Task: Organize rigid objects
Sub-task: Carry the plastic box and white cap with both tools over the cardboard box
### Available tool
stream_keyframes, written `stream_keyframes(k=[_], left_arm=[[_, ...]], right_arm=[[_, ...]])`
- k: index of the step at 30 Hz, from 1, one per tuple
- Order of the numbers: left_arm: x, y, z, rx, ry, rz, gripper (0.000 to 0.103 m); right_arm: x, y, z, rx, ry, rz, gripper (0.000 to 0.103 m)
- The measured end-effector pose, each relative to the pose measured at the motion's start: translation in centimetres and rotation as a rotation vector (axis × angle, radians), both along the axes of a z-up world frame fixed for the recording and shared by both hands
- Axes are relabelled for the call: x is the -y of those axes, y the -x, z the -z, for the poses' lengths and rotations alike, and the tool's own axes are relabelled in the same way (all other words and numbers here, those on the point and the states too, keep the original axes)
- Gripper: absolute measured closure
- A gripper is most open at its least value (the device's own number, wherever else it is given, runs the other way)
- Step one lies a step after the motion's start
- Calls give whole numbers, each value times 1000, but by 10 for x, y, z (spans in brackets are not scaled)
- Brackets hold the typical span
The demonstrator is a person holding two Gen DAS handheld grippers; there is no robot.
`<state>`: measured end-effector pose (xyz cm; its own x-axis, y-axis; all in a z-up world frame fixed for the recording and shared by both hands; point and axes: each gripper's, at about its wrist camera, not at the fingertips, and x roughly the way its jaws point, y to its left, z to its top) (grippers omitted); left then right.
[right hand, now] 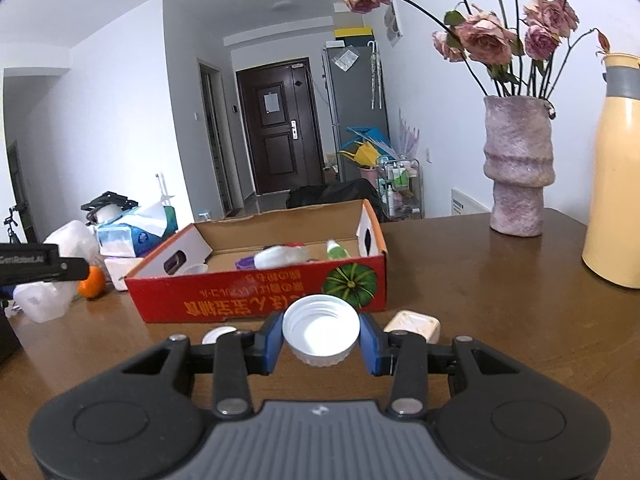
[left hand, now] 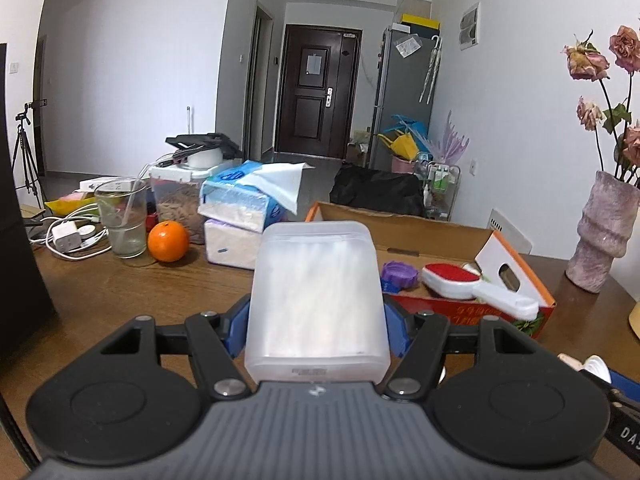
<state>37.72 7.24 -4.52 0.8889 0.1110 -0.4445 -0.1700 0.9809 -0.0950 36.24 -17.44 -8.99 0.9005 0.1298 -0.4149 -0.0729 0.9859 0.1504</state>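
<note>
Left claw (left hand: 318,332): clamped part-open on a translucent plastic box (left hand: 318,300) with white sticks inside, blue pads (left hand: 236,330) pressing its two sides, box held upright and raised clear of the table (left hand: 120,292). Beyond and to the right of it, an open cardboard box (left hand: 440,236) with red front, already holding a purple round piece (left hand: 398,274) and a red-and-white brush (left hand: 476,286). Further left on the table: an orange (left hand: 168,241), a drinking glass (left hand: 122,220), stacked tissue packs (left hand: 240,216), a white charger with cables (left hand: 66,238). At far right, a pink vase (left hand: 604,236) with dried roses.

Right claw (right hand: 322,338): closed narrowly on a white screw cap (right hand: 322,330), open side up, pinched at its rim between the blue pads and lifted off the table (right hand: 500,300). Just behind on the table, a small white lid (right hand: 218,334) and a cream square piece (right hand: 414,322). Straight ahead, the same cardboard box (right hand: 260,296), several white and green items inside. To the right, the vase (right hand: 518,168) and a yellow jug (right hand: 614,176).

Step in hand, by the look of it: carry phase, both pieces picked up and heading for the cardboard box. Next move likely calls for bringing each claw over the box's near wall, high enough to clear the rim, lowering onto bare cardboard floor rather than onto the brush, then opening. Worth keeping the two claws apart over the box, since both approach the same opening.
</note>
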Motion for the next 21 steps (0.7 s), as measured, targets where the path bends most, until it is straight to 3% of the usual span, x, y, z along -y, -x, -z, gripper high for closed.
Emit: stream_keyframes(k=[21], left_arm=[[1, -48, -14, 48, 34, -28, 37]], right_arm=[[-25, -58, -28, 79, -42, -57, 64]])
